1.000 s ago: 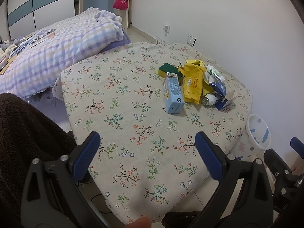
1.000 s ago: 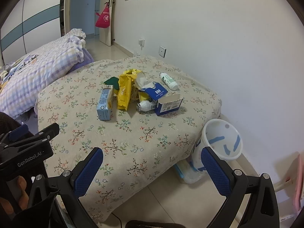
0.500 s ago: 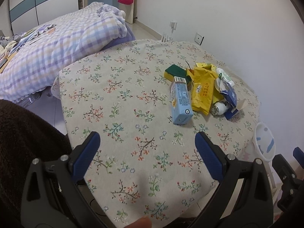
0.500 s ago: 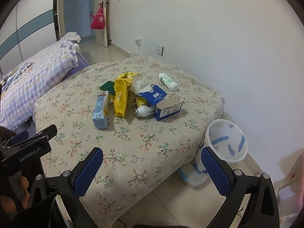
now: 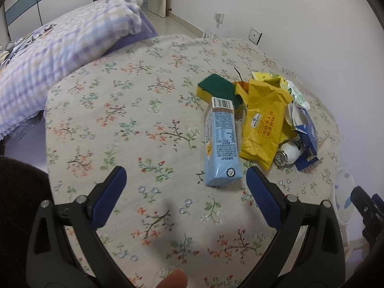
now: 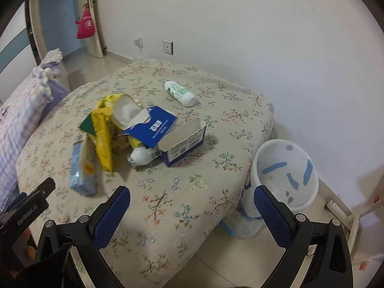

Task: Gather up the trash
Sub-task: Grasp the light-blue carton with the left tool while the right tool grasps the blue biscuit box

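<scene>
My left gripper (image 5: 183,176) has its two blue fingers spread wide with nothing between them. It hangs over the flowery table cover (image 5: 134,124), and the near end of the light blue drink carton (image 5: 221,144) is just ahead of it, close to the right-side finger. My right gripper (image 6: 192,198) is spread wide too and holds nothing. It hangs over the near edge of the table, with the white trash bin (image 6: 284,175) on the floor just past its right-side finger.

I think the carton is light and a bit stiff, but it could squash if I pinch hard. Its long flat sides look like the best place to grab, near the middle. It lies flat, with small print and a barcode on it.

Beside it, touching, is a crumpled yellow bag (image 5: 262,124). I think it is thin, soft and crinkly, so it may slip. A green and yellow sponge (image 5: 217,88) sits behind the carton. A white light bulb (image 6: 141,156) lies against the torn blue box (image 6: 182,141). The bulb looks like glass to me, so it could break and roll. The box is open and I think it bends easily. A small white bottle (image 6: 180,93) lies alone, farther back, well apart from the pile.
</scene>
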{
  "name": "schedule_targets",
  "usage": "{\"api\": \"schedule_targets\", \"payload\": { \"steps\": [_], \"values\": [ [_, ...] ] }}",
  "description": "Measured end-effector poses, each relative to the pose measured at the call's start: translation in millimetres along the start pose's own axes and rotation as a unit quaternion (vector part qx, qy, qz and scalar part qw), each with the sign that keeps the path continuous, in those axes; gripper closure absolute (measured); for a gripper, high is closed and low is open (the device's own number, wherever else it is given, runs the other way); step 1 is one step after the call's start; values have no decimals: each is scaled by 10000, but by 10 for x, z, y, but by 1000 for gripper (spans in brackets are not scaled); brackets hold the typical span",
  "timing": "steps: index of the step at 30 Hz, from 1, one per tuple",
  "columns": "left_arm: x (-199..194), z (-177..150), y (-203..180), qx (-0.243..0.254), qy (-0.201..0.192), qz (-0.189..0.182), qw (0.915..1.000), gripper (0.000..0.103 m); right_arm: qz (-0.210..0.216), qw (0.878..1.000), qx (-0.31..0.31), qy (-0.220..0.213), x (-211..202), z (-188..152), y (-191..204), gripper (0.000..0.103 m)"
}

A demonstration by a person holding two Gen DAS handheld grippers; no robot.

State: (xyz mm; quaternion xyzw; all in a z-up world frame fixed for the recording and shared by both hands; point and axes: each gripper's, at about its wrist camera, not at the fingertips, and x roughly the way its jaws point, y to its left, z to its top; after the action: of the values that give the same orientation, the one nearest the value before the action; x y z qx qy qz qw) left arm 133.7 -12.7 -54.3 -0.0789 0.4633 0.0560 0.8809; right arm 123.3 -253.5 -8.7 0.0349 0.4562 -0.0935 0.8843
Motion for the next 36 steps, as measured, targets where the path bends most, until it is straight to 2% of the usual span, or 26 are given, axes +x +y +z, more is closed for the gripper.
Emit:
{"api": "schedule_targets", "payload": {
  "steps": [5,11,13,19,22,24,26,35,36],
  "values": [
    [308,87,-68,-134,280,-62,9995,4,-95,9996,252,36,318,203,-40,0],
    [479,170,-179,-103,221,-199,9995,4,47,9971,765,35,545,472,-76,0],
    [557,193,-189,-96,263,-234,9993,4,142,9970,765,15,593,544,-27,0],
    [738,185,-212,-97,403,-374,9984,27,150,9956,917,137,833,682,12,1],
    [795,159,-199,-111,478,-536,9974,44,39,9935,1128,145,933,700,-63,5],
    [843,134,-199,-100,576,-682,9960,64,-10,9915,1291,154,990,706,-124,6],
    [852,123,-207,-61,545,-720,9959,64,-38,9890,1469,168,1061,716,-172,8],
    [799,112,-147,-33,549,-896,9945,65,8,9821,1829,440,1396,719,-147,34],
    [797,114,-140,-11,545,-897,9945,65,19,9812,1864,495,1432,711,-146,40]
  ]
}}
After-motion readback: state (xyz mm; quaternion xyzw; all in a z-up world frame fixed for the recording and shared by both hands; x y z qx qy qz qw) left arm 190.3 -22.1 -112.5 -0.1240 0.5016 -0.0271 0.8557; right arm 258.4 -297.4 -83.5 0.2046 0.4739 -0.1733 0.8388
